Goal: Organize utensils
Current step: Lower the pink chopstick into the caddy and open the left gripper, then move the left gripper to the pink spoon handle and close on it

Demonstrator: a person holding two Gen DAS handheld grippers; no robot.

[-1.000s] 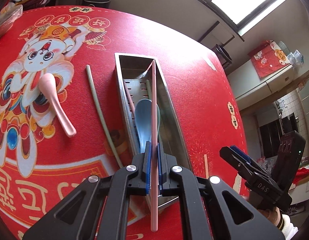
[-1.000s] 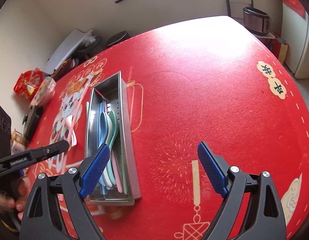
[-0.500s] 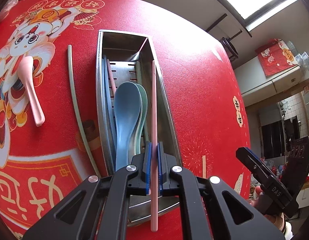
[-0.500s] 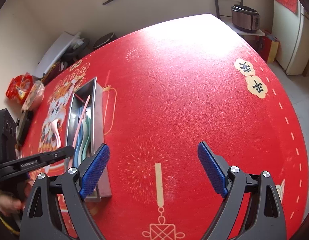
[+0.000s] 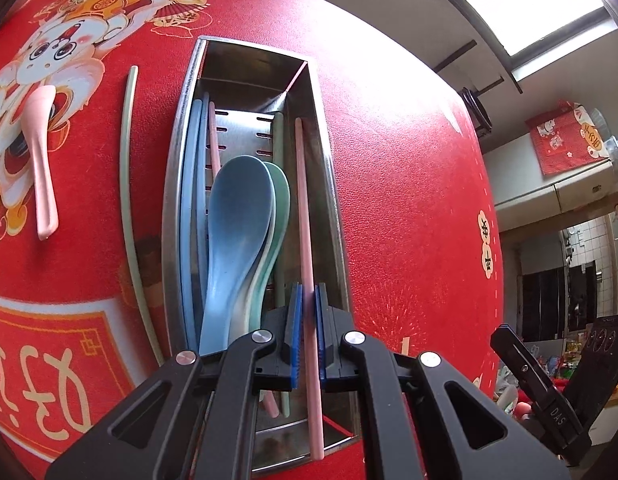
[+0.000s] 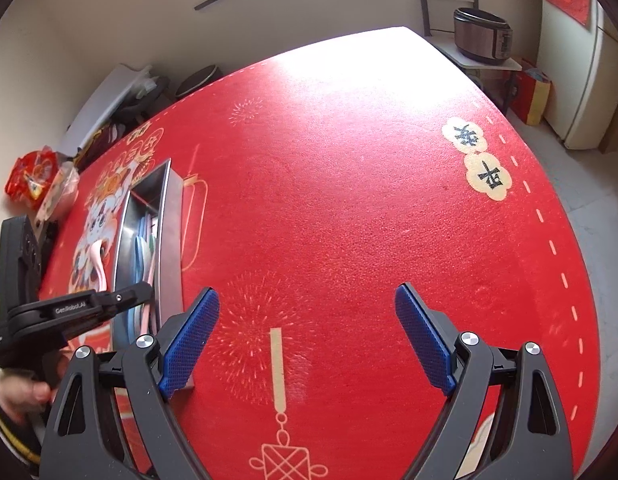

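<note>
Over the steel tray (image 5: 329, 184), left gripper (image 5: 307, 320) pinches a slim pink chopstick (image 5: 305, 216); right gripper (image 6: 307, 336) gapes wide

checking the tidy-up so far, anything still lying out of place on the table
Yes. A pink spoon and a pale green chopstick lie loose on the red tablecloth, left of the steel tray that holds the other utensils. The left tool grips a pink chopstick over the tray.

red table mat (image 5: 409, 208) | steel tray (image 5: 329, 184) | pink spoon (image 5: 41, 164) | green chopstick (image 5: 127, 184)
</note>
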